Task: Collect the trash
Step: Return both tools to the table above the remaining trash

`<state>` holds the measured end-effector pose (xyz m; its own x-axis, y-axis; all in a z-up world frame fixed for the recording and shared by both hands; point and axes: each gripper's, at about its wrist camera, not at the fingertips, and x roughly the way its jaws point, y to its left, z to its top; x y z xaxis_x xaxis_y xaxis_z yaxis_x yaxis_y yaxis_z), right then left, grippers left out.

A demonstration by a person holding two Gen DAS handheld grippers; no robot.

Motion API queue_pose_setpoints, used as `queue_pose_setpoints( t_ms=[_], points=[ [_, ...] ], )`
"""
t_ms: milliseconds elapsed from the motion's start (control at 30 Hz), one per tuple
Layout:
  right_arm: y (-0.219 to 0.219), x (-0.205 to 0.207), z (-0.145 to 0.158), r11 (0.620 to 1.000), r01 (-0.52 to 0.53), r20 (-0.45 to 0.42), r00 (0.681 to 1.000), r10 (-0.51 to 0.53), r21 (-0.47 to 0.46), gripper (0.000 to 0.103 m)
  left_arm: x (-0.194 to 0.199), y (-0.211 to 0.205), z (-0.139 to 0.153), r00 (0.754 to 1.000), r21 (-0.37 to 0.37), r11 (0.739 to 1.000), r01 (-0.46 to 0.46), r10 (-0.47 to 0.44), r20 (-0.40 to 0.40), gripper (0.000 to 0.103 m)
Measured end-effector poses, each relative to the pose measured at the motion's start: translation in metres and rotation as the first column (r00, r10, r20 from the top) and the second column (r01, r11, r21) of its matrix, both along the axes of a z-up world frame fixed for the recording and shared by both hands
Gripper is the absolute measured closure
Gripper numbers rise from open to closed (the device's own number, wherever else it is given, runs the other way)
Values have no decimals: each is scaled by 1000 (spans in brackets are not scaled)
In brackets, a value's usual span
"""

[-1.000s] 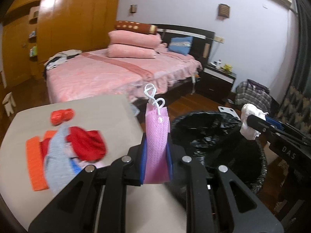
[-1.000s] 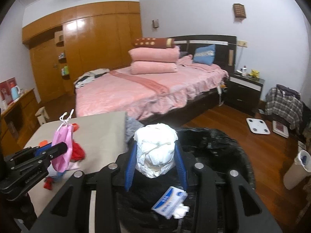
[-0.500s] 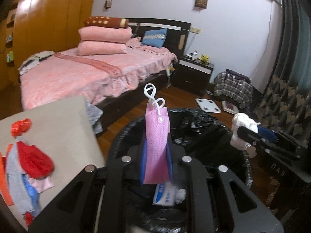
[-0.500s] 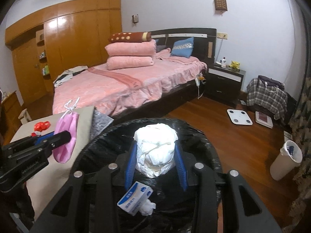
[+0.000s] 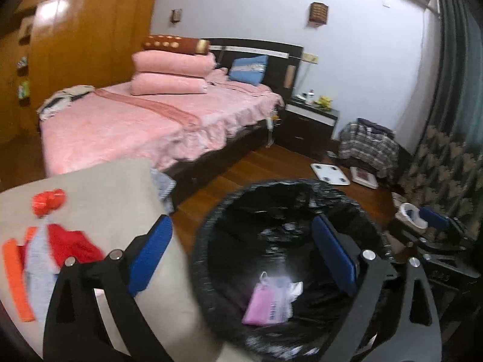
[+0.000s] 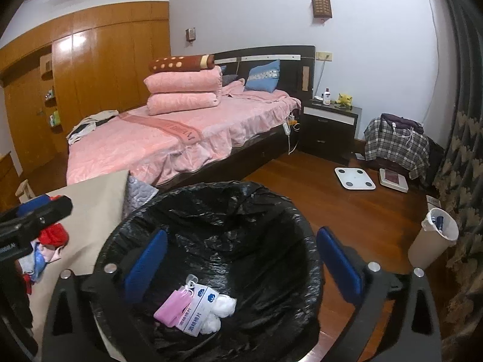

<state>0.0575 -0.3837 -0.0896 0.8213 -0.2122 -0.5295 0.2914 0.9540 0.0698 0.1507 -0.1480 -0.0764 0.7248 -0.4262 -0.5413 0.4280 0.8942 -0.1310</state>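
Note:
A black-lined trash bin (image 5: pixel 217 226) (image 6: pixel 302 220) stands beside the beige table (image 5: pixel 105 187). In its bottom lie a pink mask (image 5: pixel 259 298) (image 6: pixel 173 304), a white box with blue print (image 6: pixel 196 310) and a crumpled white tissue (image 6: pixel 222 309). My left gripper (image 5: pixel 241 253) is open and empty above the bin's left rim. My right gripper (image 6: pixel 241 259) is open and empty over the bin. Each gripper shows at the edge of the other's view.
On the table lie red, orange and grey cloth items (image 5: pixel 45 256) and a red object (image 5: pixel 48 200). A pink bed (image 6: pixel 181 138), a nightstand (image 6: pixel 329 126), a floor scale (image 6: pixel 354 178) and a small white bin (image 6: pixel 434 241) stand around.
Both grippers opened. The pink mask dropped from the left one and the white tissue wad from the right one; both now lie in the bin.

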Motion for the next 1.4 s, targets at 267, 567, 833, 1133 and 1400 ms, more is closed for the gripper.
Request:
queue_pose_setpoints(
  t_ms=[267, 567, 833, 1133, 1400],
  points=[
    [44, 7, 11, 996, -89, 16, 996, 89, -3, 6, -8, 66, 10, 986, 23, 986, -164, 164, 12, 8],
    [108, 31, 11, 979, -203, 21, 979, 202, 18, 6, -22, 146, 13, 942, 52, 941, -334, 331, 49, 8],
    [168, 56, 7, 948, -317, 25, 948, 317, 17, 6, -26, 204, 6, 892, 96, 887, -451, 445, 72, 9],
    [216, 84, -7, 921, -388, 18, 922, 388, 28, 6, -21, 248, -12, 854, 115, 847, -519, 519, 36, 9],
    [257, 117, -30, 886, -462, -35, 885, 464, 41, 11, -3, 269, -32, 836, 125, 832, -540, 548, -28, 17]
  ],
)
